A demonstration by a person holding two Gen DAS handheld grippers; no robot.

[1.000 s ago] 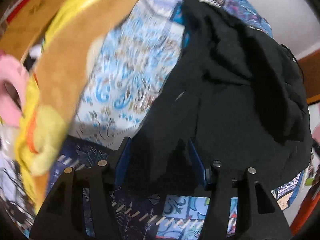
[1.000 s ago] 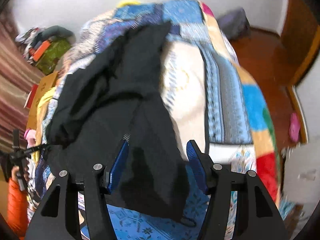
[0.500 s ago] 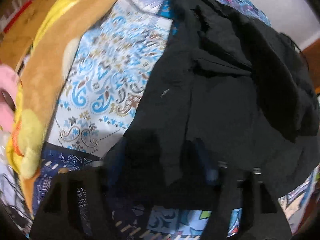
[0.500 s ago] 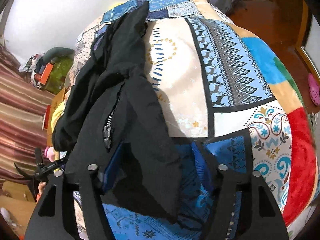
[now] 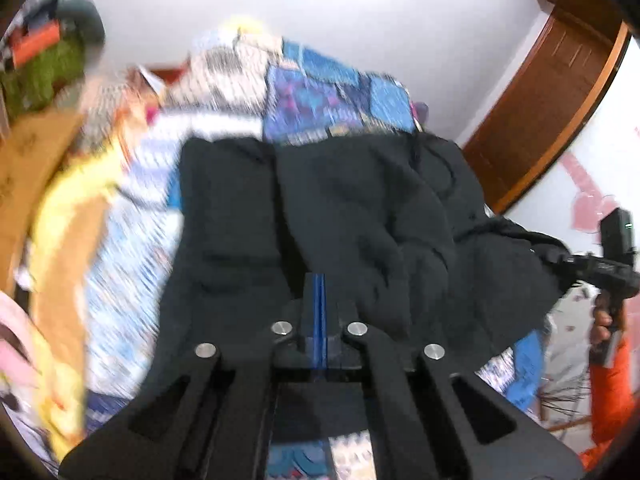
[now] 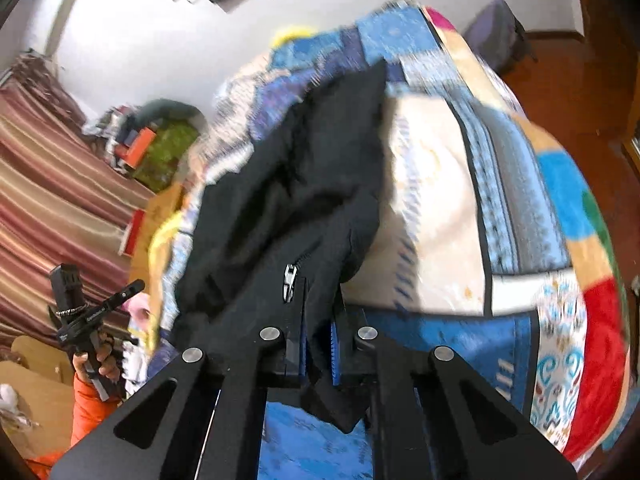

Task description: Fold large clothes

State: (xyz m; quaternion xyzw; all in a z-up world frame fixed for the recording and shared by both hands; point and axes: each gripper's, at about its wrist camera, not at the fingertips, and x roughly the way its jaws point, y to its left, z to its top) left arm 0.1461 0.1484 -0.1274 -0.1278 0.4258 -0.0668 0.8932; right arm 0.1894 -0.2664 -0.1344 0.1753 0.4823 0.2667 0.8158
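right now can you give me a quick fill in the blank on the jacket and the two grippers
1. The right gripper is shut on the ____ jacket.
2. Just above its fingers, the jacket's silver ____ pull shows.
3. The jacket lies on a patchwork ____.
4. The left gripper has its blue pads pressed ____.

Missing words: black; zipper; bedspread; together

Patchwork quilt (image 6: 520, 200) over the bed, striped curtain (image 6: 48, 184) alongside, wooden door (image 5: 548, 92) beyond.
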